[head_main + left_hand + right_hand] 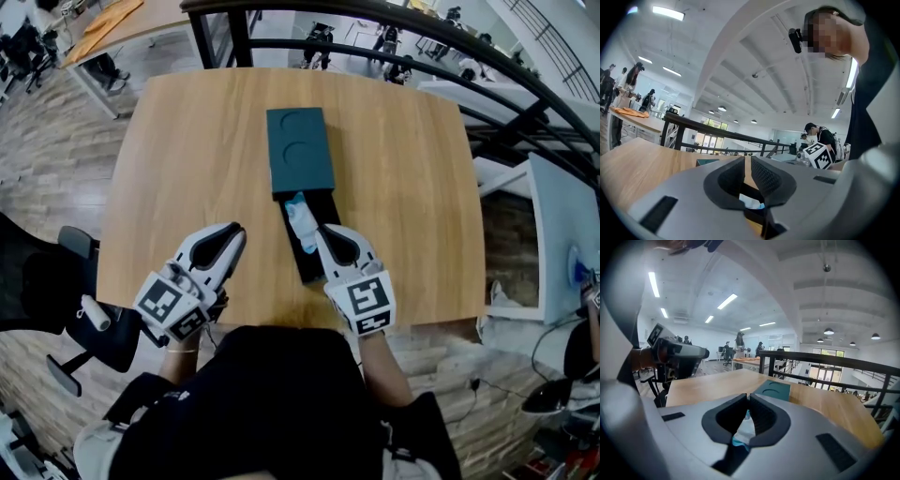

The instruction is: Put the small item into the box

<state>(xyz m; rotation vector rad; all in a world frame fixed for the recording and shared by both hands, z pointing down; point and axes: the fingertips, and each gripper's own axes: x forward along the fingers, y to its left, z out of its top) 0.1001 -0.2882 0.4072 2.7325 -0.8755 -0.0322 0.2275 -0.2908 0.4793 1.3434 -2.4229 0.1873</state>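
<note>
A dark teal box [300, 150] lies in the middle of the wooden table [187, 159], with its black drawer [309, 267] pulled out toward me. The small item, a white and blue packet [301, 217], lies in the drawer by the box's mouth. My right gripper [323, 232] hovers just right of the packet, jaws together and empty. In the right gripper view the packet [743, 432] shows below the closed jaws [748, 398], apart from the pads. My left gripper [237, 232] hangs left of the drawer, pointing level, jaws together with nothing in them [746, 160].
A black railing [394, 23] runs behind the table's far edge. An office chair [80, 281] stands at the near left corner. A white desk [562, 234] sits to the right. Bare wood lies on both sides of the box.
</note>
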